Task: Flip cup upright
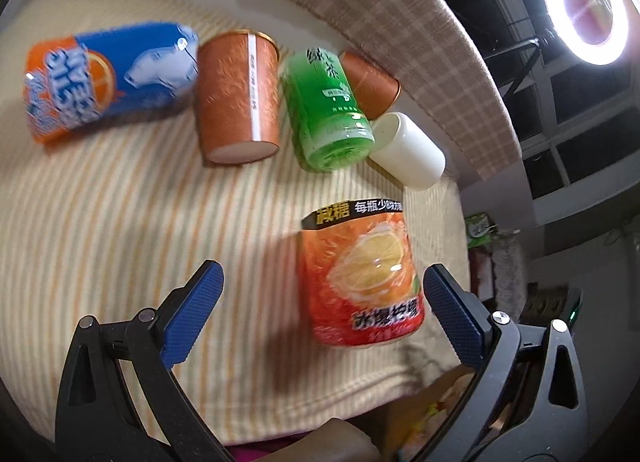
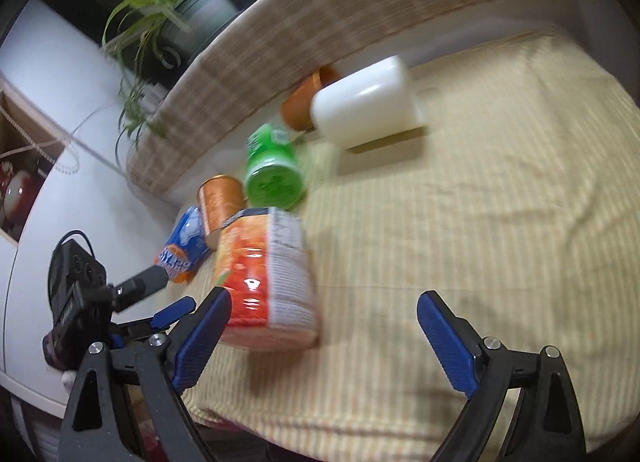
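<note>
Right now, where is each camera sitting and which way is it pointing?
Left wrist: on the left gripper, looking down over the striped cloth at the orange drink cup; its open blue fingers show.
Right wrist: on the right gripper, looking across the cloth; open fingers and the left gripper show.
Shared: white cup, green cup.

The green bottle [image 1: 326, 106] carries "绿茶". The orange bottle [image 1: 362, 278] has "减糖" in yellow on its black top band, with white characters beside it starting "每瓶少". Lettering on the blue-and-orange can [image 1: 106, 78] is too blurred to read.
</note>
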`<action>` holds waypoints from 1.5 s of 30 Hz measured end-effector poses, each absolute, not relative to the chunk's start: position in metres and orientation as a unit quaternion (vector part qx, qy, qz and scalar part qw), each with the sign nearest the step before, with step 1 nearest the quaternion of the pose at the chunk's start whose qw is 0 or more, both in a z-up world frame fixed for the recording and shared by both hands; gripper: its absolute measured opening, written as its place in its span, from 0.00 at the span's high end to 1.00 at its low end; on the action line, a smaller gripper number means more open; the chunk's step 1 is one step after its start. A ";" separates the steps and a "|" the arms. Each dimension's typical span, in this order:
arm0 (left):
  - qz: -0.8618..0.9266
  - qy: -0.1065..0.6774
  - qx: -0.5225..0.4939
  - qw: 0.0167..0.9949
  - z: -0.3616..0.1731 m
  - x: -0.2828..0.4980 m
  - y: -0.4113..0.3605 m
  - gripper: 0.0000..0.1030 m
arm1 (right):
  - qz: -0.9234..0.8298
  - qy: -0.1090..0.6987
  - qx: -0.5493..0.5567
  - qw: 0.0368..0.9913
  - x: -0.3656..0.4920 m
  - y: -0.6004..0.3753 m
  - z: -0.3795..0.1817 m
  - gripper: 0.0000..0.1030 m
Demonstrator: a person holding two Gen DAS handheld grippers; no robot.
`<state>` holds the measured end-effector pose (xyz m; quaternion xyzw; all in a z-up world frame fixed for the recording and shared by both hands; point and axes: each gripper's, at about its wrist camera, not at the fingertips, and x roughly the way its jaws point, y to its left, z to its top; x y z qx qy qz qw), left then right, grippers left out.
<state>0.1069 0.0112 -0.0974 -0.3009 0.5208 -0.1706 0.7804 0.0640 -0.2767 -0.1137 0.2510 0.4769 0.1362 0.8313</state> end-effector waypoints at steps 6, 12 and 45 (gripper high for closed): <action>-0.171 0.538 -0.328 0.758 -0.107 0.124 0.000 0.01 | 0.112 0.471 0.265 0.834 0.051 -0.300 -0.116 0.07; -0.172 0.548 -0.332 0.748 -0.116 0.135 -0.013 0.01 | 0.103 0.471 0.271 0.833 0.046 -0.309 -0.118 0.07; -0.178 0.540 -0.253 0.783 -0.111 0.139 -0.054 0.20 | 0.081 0.469 0.276 0.835 0.038 -0.326 -0.120 0.07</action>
